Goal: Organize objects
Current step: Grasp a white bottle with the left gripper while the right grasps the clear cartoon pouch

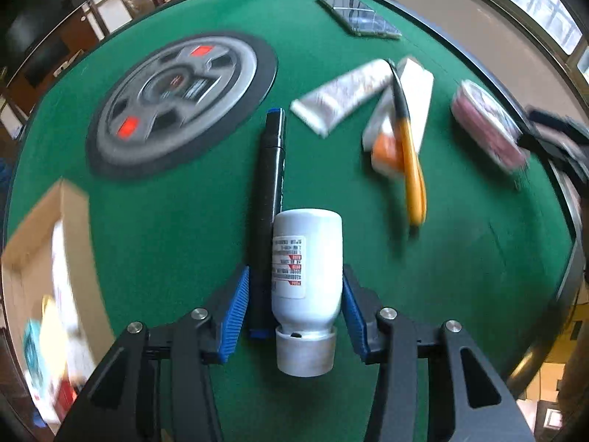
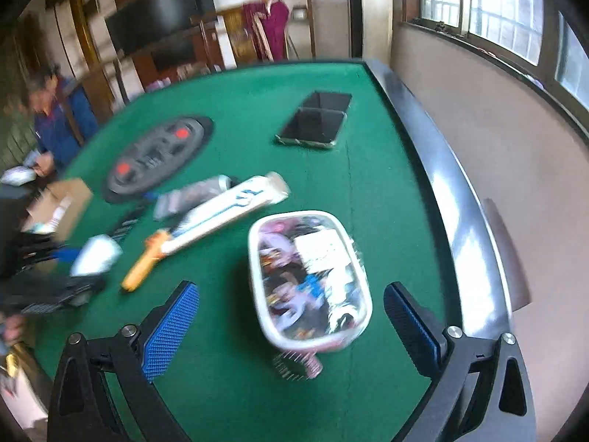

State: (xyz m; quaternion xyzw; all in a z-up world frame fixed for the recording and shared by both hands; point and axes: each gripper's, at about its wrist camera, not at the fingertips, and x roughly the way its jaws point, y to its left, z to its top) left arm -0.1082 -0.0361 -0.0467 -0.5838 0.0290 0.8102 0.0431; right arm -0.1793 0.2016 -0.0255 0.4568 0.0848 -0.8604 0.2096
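**Green felt table with scattered items, two grippers above**

Green felt-topped table (image 2: 368, 191), dark raised rim. Near the right edge: clear oval plastic box (image 2: 309, 280) of mixed trinkets, between the wide-apart blue pads of the right gripper (image 2: 291, 324). Towards the near edge: white plastic bottle (image 1: 307, 261) lying beside a black marker pen (image 1: 270, 191), both inside the left gripper (image 1: 294, 313), jaws apart, not clamped.

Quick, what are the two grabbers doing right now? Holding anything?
Left gripper: open, straddling the white bottle and marker, not pressing them.
Right gripper: open, empty, around the clear box.
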